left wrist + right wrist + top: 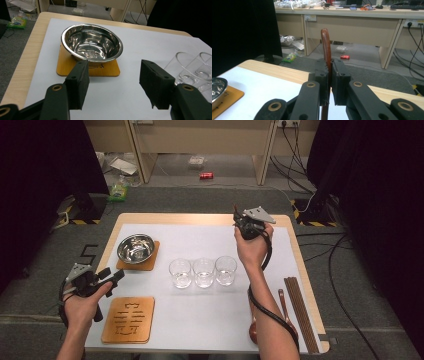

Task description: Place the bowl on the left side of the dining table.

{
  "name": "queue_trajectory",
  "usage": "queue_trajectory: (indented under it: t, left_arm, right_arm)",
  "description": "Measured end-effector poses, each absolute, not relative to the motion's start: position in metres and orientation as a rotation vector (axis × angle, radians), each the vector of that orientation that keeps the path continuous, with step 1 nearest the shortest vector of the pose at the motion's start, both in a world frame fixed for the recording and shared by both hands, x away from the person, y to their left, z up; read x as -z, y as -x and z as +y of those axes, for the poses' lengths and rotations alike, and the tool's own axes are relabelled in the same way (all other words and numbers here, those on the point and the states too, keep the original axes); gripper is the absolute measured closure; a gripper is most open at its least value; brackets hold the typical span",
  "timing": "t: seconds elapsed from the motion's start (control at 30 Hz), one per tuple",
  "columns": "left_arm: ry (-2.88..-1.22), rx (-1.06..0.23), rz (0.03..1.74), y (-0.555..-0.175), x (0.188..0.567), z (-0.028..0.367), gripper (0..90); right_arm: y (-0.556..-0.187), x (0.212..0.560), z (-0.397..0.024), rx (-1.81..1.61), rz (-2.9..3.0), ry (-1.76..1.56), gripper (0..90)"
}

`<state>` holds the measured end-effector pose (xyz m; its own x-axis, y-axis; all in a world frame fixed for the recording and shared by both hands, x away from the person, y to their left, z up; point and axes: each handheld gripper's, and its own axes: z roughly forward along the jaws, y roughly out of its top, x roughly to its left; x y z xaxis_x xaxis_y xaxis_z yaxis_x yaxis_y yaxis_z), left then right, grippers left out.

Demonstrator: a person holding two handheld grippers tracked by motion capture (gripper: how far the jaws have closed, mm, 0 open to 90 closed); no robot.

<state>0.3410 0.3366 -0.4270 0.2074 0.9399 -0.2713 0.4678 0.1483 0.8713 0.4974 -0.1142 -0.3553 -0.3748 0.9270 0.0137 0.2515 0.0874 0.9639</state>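
My right gripper (240,224) (330,65) is raised over the far right part of the table and is shut on a slim brown wooden handle (326,45) with a rounded tip. The handle sticks up past the pads; its lower end is hidden. At the table's left edge my left gripper (114,274) (113,72) hangs open with nothing between its jaws. It faces a steel bowl (135,248) (92,42) that rests on a wooden coaster (150,263) (64,68).
Three clear glasses (203,272) (190,70) stand in a row at the middle of the white mat (200,320). A carved wooden coaster (129,319) lies front left. Dark chopsticks (300,312) and a brown spoon (283,302) lie along the right edge.
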Motion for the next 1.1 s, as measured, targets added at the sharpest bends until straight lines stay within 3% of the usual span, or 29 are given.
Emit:
queue_trajectory:
  t: [0.37, 1.1]
  left_arm:
    - [-1.491, -0.589, 1.337, -0.355, 0.418, 0.324, 40.1]
    - [-1.569, -0.534, 1.218, -0.430, 0.384, 0.271, 37.4]
  right_arm:
    - [-0.503, 0.359, -0.102, -1.357, 1.729, -1.155, 84.4]
    - [-0.511, 0.347, -0.071, -1.423, 1.737, -1.082, 84.3]
